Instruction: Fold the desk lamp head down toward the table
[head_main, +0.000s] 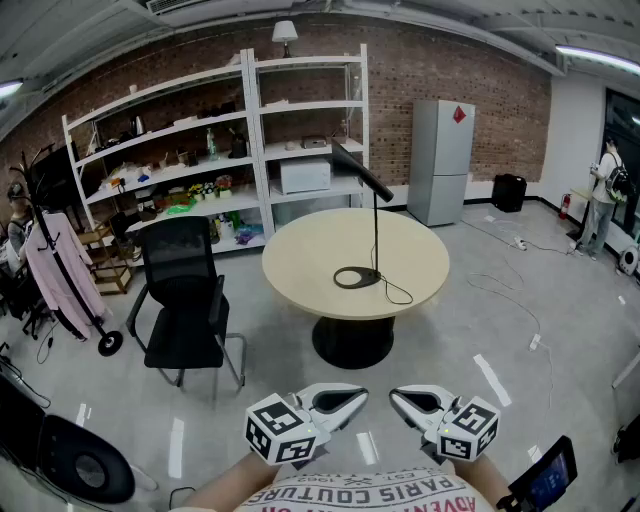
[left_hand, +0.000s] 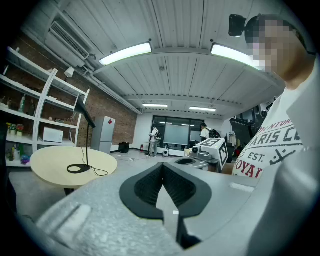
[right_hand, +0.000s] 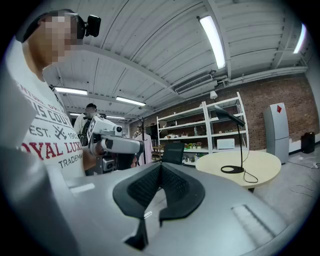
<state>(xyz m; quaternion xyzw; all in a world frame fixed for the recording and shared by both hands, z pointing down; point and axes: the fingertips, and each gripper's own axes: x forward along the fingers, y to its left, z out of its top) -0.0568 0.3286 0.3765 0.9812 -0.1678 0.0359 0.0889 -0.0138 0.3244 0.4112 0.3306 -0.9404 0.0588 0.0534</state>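
A black desk lamp (head_main: 375, 235) stands on the round beige table (head_main: 300, 265) across the floor. Its ring base (head_main: 357, 277) rests on the tabletop, its thin pole is upright, and its long head (head_main: 362, 172) slants up to the left. My left gripper (head_main: 355, 398) and right gripper (head_main: 400, 398) are low and close to my chest, far from the table, tips facing each other, both shut and empty. The left gripper view shows the lamp (left_hand: 86, 135) far left beyond the shut jaws (left_hand: 162, 167). The right gripper view shows it (right_hand: 242, 145) at right beyond the shut jaws (right_hand: 160, 167).
A black office chair (head_main: 185, 300) stands left of the table. White shelves (head_main: 215, 150) and a grey fridge (head_main: 440, 160) line the brick wall behind. A coat rack (head_main: 60, 270) is at far left. A person (head_main: 607, 195) stands far right. Cables trail over the floor (head_main: 520, 300).
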